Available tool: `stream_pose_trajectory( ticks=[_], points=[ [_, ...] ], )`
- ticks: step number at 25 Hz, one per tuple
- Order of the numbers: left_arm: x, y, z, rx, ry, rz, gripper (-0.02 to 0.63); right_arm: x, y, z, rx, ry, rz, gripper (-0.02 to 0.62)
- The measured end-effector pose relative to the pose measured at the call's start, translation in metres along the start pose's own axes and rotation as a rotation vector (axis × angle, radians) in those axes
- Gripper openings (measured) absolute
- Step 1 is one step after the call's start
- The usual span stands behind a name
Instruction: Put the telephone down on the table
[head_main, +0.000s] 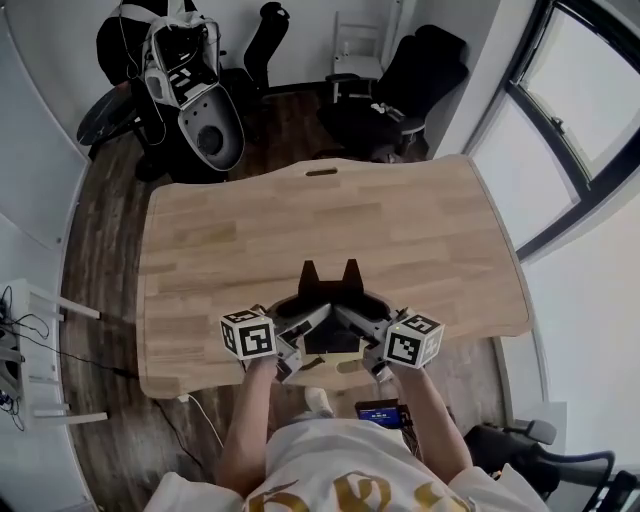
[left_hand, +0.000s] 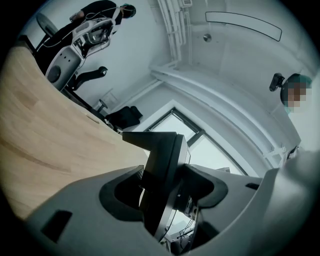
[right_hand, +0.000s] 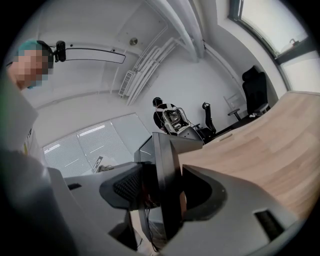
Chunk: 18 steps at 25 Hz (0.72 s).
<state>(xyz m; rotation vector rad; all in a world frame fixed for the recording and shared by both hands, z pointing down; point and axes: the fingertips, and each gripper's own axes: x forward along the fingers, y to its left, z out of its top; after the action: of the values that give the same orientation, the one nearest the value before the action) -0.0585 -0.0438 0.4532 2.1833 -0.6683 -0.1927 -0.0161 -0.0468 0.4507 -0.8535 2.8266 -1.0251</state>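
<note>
I hold the black telephone between both grippers, just over the near edge of the wooden table. My left gripper grips its left side and my right gripper its right side, each shut on it. In the left gripper view the telephone's dark slab stands on edge between the grey jaws of the left gripper, with the table to the left. The right gripper view shows the same slab clamped in the right gripper, with the table to the right. Whether the telephone touches the table is hidden.
Beyond the table's far edge stand a white machine at the left and black office chairs at the right. A white shelf unit is at the left wall. Large windows run along the right.
</note>
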Motion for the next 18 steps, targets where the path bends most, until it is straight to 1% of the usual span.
stream_pose_trajectory(
  ticks=[7,10,18],
  points=[
    [0.001,0.017,0.006,-0.011,0.034,-0.017,0.238,0.015,-0.011,0.000,0.067,-0.031,-0.017,0.242],
    [0.000,0.019,0.009,-0.024,0.022,-0.023,0.238,0.018,-0.010,0.004,0.065,-0.037,-0.024,0.242],
    [0.005,0.029,0.017,-0.025,-0.008,-0.005,0.238,0.028,-0.019,0.010,0.051,-0.020,0.002,0.242]
  ],
)
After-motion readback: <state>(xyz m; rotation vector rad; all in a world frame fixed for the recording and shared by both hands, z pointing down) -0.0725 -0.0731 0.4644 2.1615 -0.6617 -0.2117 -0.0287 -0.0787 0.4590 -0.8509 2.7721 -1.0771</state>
